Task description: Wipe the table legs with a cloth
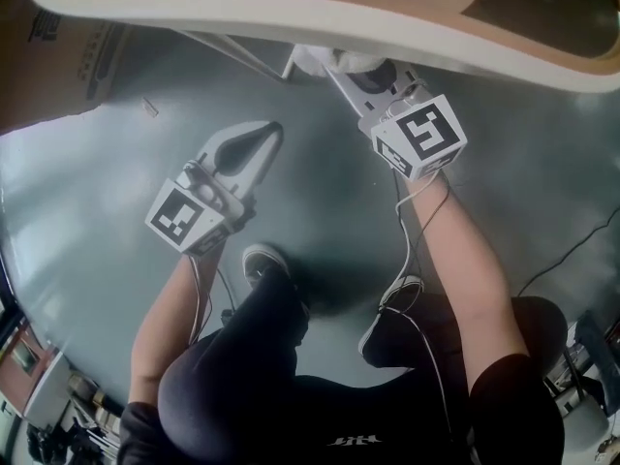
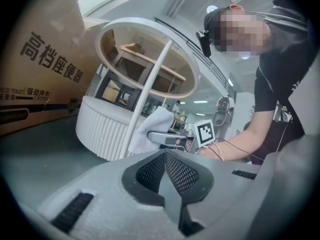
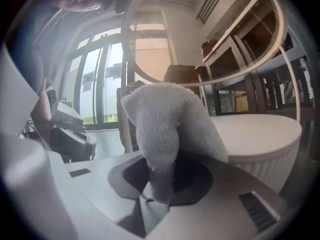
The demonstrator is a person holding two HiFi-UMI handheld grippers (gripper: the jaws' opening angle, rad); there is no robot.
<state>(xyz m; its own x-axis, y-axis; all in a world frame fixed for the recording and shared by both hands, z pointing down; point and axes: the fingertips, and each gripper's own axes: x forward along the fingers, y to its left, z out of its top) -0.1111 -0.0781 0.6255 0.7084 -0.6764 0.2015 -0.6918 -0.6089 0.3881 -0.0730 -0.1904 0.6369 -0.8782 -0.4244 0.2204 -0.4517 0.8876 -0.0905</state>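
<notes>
A grey floor [image 1: 97, 192] is spreading beneath a round table [image 1: 291, 13] in the head view, where the left hand-held gripper [image 1: 263, 139] is hanging clenched and empty. In the left gripper view, the cloth [image 2: 152, 126] is lying against a white table leg [image 2: 148, 89]. In the right gripper view, the right hand-held gripper [image 3: 157, 196] is grasping the cloth.

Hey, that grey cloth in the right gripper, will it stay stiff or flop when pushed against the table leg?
Probably floppy: the cloth bulges and droops over the right gripper, which pinches one fold. Likely light, since that small pinch holds it up. Its fluffy pile should mould round the thin leg rather than slip.
</notes>
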